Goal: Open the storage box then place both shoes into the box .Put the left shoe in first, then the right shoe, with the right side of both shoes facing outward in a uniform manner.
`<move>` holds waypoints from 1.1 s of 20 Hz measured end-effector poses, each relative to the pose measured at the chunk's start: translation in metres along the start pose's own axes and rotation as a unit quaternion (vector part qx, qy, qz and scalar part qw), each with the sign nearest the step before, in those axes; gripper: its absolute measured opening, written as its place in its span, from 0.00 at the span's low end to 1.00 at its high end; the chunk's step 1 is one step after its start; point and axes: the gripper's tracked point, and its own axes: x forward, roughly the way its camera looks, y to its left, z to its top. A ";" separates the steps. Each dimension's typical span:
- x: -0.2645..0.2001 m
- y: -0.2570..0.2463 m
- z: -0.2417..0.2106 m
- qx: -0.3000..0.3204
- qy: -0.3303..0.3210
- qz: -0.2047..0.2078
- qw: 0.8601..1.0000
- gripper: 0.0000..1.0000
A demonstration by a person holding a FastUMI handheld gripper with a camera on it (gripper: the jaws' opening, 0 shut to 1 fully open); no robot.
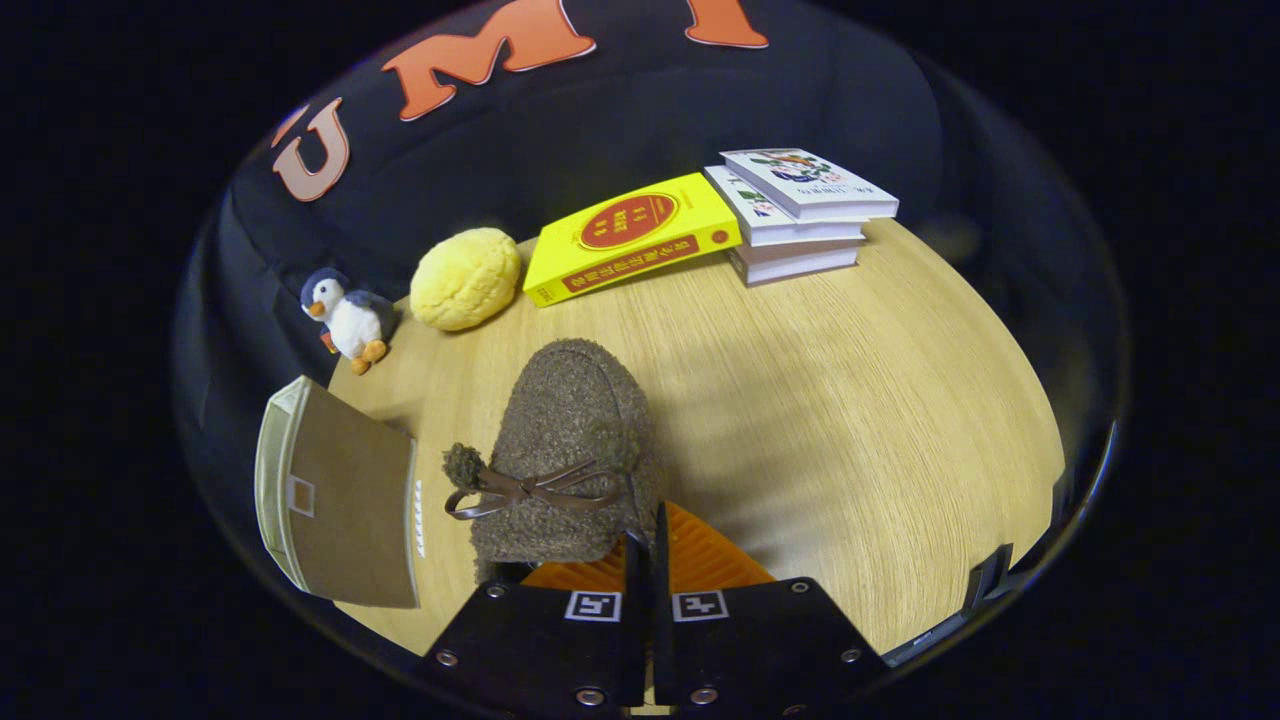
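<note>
in the gripper view, the gripper (645,545) is seen with its fingers drawn nearly together, pinched on the heel edge of a fuzzy brown shoe (570,450) with a bow, which is held just ahead of them above the wooden table (850,400). the storage box (335,495) is seen just beside the shoe, near a penguin toy (345,318).

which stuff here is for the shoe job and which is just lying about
For the job: fuzzy brown shoe pinched in the claw; storage box beside it.
Lying about: toy penguin, yellow bun, yellow book, book stack.
</note>
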 end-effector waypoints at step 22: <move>-0.036 0.314 0.006 -0.044 0.010 0.103 0.994 0.04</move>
